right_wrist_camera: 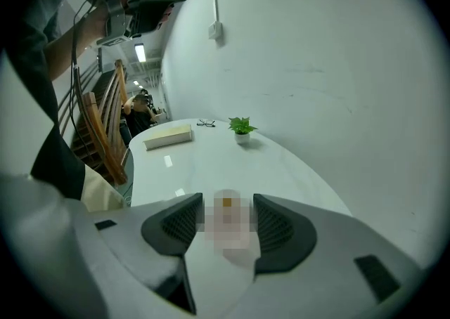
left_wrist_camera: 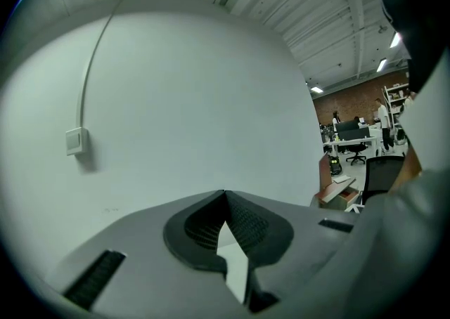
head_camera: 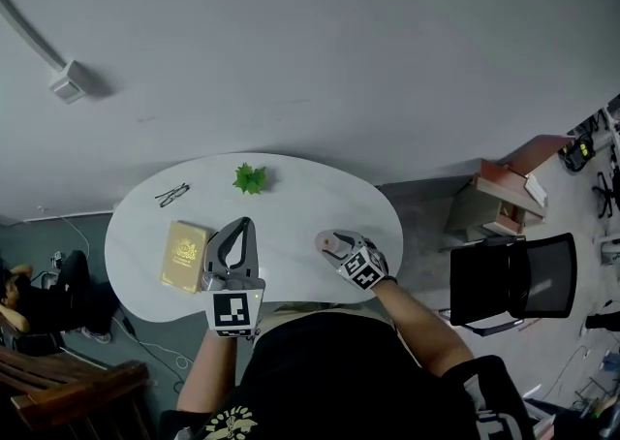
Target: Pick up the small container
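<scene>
Small container (right_wrist_camera: pixel 226 220) — in right tool (right_wrist_camera: pixel 228 202)

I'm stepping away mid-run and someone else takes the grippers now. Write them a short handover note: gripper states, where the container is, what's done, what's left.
Left gripper: jaws together, empty, held over the near edge of the white table.
Right gripper: jaws apart, one on each side of the small container; whether they touch it cannot be told.
Container: appears to stand on the table, near its front edge.
Done: right gripper is placed round the container.
Left: close on it if not yet gripped, then lift.
</scene>
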`<state>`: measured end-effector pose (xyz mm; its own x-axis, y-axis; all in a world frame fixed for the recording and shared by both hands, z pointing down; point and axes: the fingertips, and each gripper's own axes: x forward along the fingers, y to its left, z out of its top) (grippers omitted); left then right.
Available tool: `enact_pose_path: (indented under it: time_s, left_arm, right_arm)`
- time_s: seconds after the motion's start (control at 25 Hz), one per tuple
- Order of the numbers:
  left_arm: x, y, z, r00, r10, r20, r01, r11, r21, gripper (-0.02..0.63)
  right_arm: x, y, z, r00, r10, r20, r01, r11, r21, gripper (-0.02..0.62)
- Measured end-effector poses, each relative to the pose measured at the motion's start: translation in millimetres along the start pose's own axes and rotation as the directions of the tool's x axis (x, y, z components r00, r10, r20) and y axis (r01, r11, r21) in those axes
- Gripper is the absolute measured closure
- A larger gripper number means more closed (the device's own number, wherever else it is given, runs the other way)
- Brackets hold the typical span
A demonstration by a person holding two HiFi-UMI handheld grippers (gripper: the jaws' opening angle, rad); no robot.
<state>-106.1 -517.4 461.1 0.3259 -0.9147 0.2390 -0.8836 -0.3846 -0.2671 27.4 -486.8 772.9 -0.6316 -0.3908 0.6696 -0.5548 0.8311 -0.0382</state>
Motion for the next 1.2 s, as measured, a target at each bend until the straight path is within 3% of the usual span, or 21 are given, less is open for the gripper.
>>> enact_pose_path:
  time_s: [0.2,0.44,1.2]
  left_arm:
    - [16.2,11.8,-6.9,1.000,-0.009,0.016,0.009,1.000,-0.028,0.601]
    - [25.4,20.6,-22.1,0.999,-0.018,-0.032,0.017,1.000,-0.025,0.601]
    - [11.5,9.5,-20.8,1.000,-0.010,-0.025,0.009,0.999,-0.034,0.601]
  right_arm:
    - [13.7,-0.6,-4.9,1.000,-0.008,-0.008,0.008,1.000,-0.009,0.382]
    - [21.2,0.0,-5.4,1.000,-0.029,0.005,0.029,0.999,-0.026,0.443]
    - [-7.8,-4.5,9.8,0.997,-0.042,0.058,0.041,0.999,0.015,0.459]
